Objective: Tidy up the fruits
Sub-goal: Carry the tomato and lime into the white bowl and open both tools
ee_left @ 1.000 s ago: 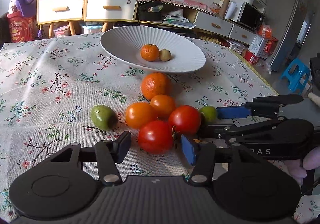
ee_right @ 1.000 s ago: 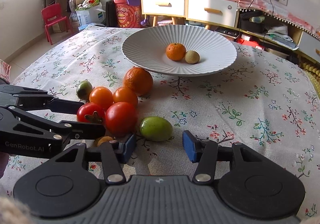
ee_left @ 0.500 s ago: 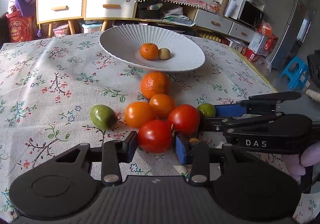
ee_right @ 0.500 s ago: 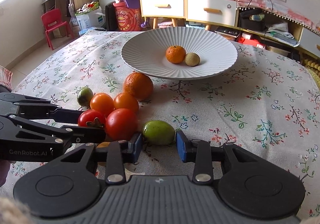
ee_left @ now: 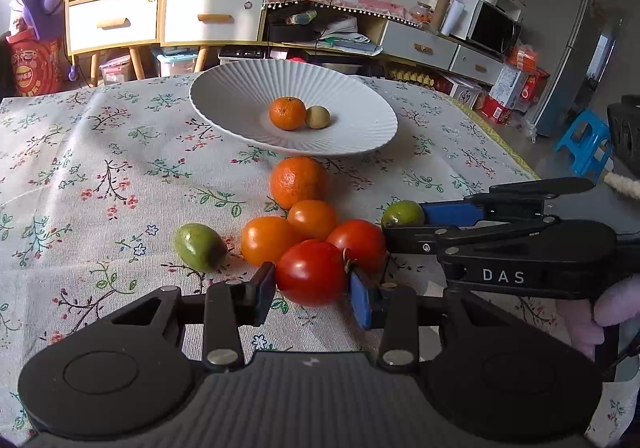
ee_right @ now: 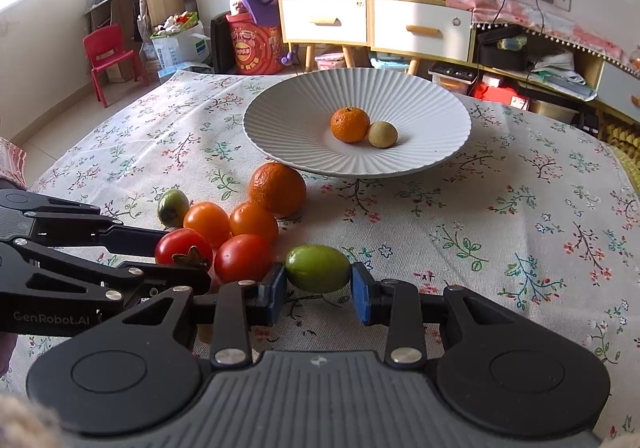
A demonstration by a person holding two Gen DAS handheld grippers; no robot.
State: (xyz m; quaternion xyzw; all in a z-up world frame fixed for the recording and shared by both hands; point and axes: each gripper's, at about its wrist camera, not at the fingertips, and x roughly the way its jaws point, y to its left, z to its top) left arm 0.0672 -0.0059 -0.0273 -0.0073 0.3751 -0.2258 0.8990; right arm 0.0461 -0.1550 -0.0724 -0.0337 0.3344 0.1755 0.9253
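Observation:
My left gripper [ee_left: 312,290] is shut on a red tomato [ee_left: 310,272] that rests on the cloth. My right gripper [ee_right: 319,290] is shut on a green oval fruit [ee_right: 318,268], also seen in the left wrist view [ee_left: 402,213]. Beside them lie a second red tomato [ee_left: 356,244], two orange tomatoes [ee_left: 266,240], a large orange [ee_left: 298,181] and another green fruit [ee_left: 199,246]. The white ribbed plate [ee_left: 240,104] behind holds a mandarin [ee_left: 287,113] and a small tan fruit [ee_left: 318,117].
The table has a floral cloth [ee_left: 100,168]. Its right edge [ee_left: 496,140] drops to the floor by a blue stool [ee_left: 584,148]. Cabinets and shelves [ee_left: 160,16] stand behind the table.
Both grippers moved forward and closed: the left onto the nearest red tomato, the right onto the green oval fruit. The other fruits have not moved.

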